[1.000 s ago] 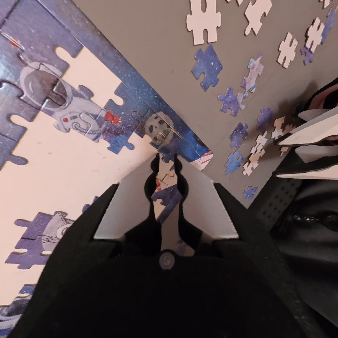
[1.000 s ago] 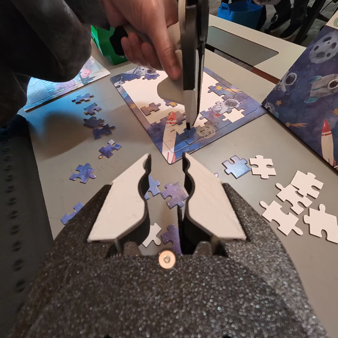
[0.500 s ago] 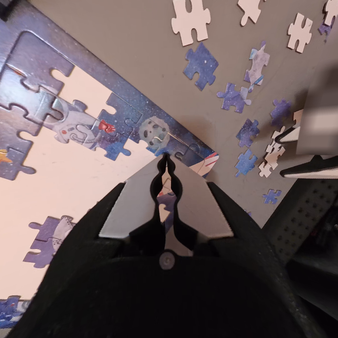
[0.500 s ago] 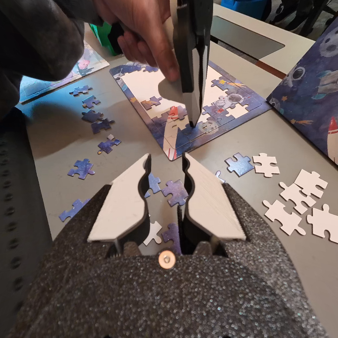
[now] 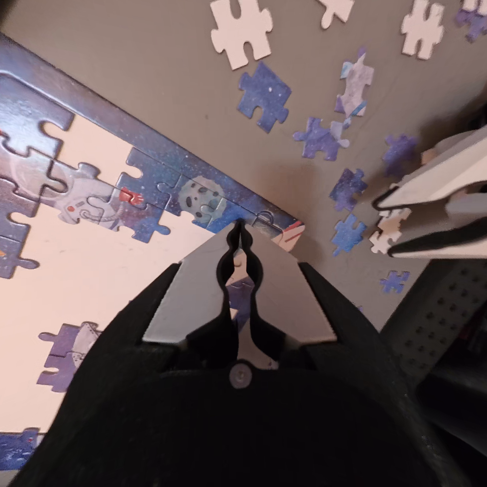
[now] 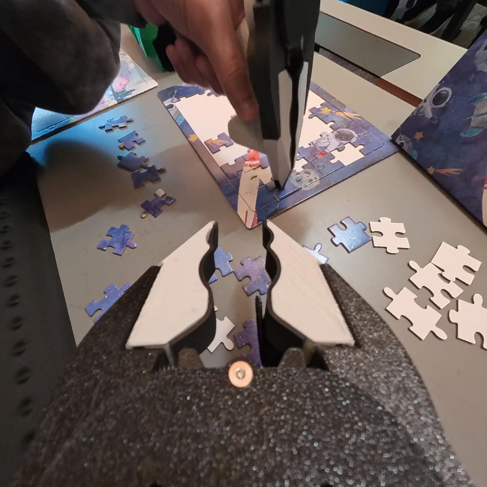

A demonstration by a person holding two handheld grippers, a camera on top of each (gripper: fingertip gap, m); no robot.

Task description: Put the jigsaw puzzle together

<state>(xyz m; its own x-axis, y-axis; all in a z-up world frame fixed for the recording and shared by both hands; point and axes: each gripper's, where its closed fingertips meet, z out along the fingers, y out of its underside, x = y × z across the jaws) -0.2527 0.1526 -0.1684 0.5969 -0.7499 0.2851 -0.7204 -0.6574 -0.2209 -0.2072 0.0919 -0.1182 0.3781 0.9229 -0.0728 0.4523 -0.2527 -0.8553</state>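
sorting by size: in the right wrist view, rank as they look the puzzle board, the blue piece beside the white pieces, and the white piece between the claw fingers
1. puzzle board
2. blue piece
3. white piece, partly hidden by the right claw, so unsure

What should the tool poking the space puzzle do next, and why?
Probably lift the shut left tool straight up. Its tips press on a dark blue piece by the grey moon in the blue space jigsaw puzzle tray, which looks seated. White gaps remain, and the open right tool hovers over loose blue pieces.
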